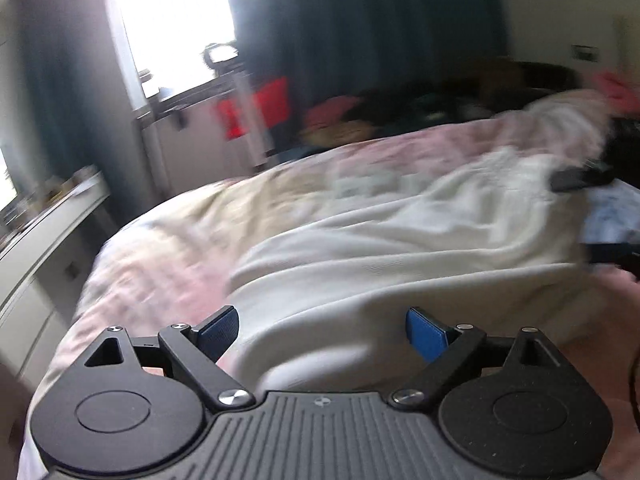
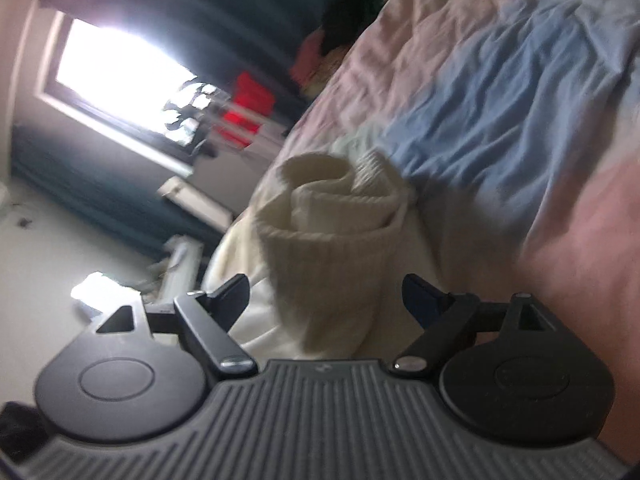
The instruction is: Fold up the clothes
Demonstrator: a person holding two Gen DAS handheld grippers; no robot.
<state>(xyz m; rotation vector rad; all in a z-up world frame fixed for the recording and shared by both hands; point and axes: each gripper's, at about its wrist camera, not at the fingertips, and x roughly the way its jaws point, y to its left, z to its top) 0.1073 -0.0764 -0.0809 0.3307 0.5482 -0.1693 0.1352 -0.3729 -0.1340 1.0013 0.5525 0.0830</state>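
- Left gripper [image 1: 322, 330]: jaws spread wide, blue pads [image 1: 426, 332] facing each other across a broad gap, nothing pinched. It hangs low over the near edge of the cream garment [image 1: 400, 240].
- Right gripper [image 2: 326, 300]: jaws also spread apart, dark pads, nothing clamped — a ribbed fold of the cream knit rises in the gap between the fingers, but contact with either pad cannot be told through the blur.
- Cream garment, left wrist view: lies spread and rumpled across the bed, its near hem reaching down between the left gripper's fingers, its far end running toward the right side of the frame.
- Same garment, right wrist view: a ribbed cuff or collar [image 2: 332, 208] curls into a loose roll just ahead of the gripper, resting on the cover.
- Bed cover [image 2: 500, 92]: wrinkled, in pastel patches — pink, pale yellow, blue. The garment lies on top of it.
- A dark object [image 1: 580, 178] shows at the right edge of the left wrist view, over the garment's far end; too blurred to identify.
- Far side of the bed: a heap of dark and coloured clothes [image 1: 400, 116], blurred.
- Background: bright window [image 1: 176, 20], dark teal curtains [image 1: 360, 28], something red [image 1: 256, 108] beside a white rack, white furniture [image 1: 48, 232] along the left wall.
- Right wrist view is rolled sideways; both views smeared.
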